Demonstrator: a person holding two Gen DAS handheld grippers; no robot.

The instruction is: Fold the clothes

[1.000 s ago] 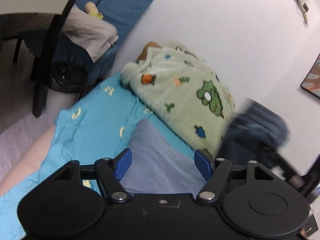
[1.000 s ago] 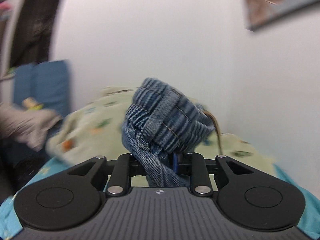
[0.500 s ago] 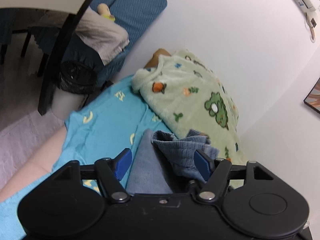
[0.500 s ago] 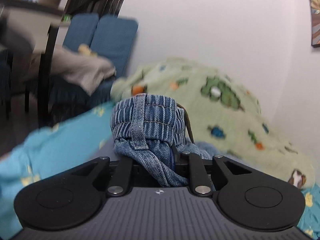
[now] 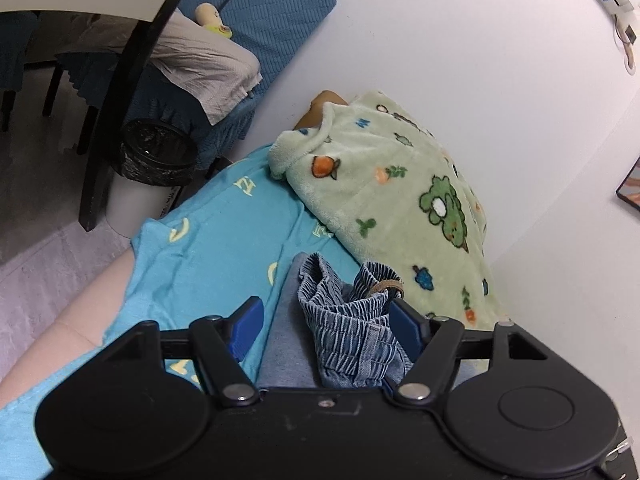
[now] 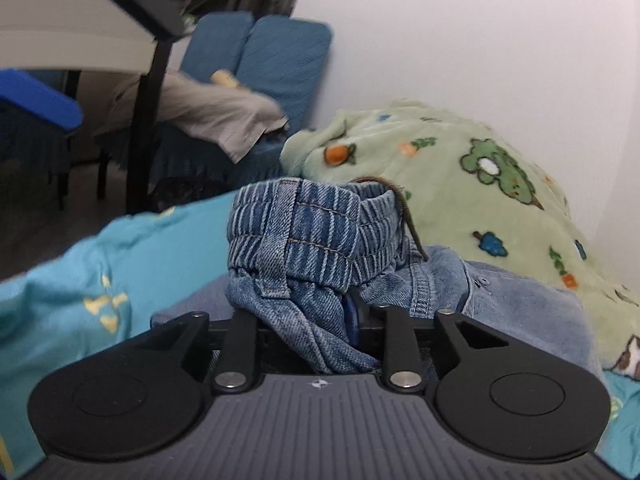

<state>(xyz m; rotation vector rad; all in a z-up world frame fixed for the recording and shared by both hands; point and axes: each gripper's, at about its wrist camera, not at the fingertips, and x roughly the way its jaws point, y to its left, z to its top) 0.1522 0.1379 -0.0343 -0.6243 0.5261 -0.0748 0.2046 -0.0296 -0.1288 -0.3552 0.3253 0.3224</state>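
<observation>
A pair of blue denim jeans with a ribbed elastic waistband [image 6: 304, 232] is bunched up in my right gripper [image 6: 320, 316], which is shut on it; its fingertips are hidden by the cloth. The rest of the jeans [image 6: 520, 300] lies on the bed to the right. In the left wrist view the waistband [image 5: 352, 316] sits between the blue pads [image 5: 248, 320] of my left gripper [image 5: 326, 320], which is open and touches nothing that I can tell. A grey-blue cloth [image 5: 284, 344] lies under it.
A turquoise sheet with yellow letters [image 5: 208, 248] covers the bed. A green fleece blanket with animal prints [image 5: 392, 200] is heaped against the white wall. A blue chair with beige clothing [image 5: 208, 60], a black bin [image 5: 156, 152] and a table leg [image 5: 120, 104] stand at the left.
My right gripper has carried the jeans down and left, from in front of the wall to the bed. The waistband has come between the left gripper's open pads.
</observation>
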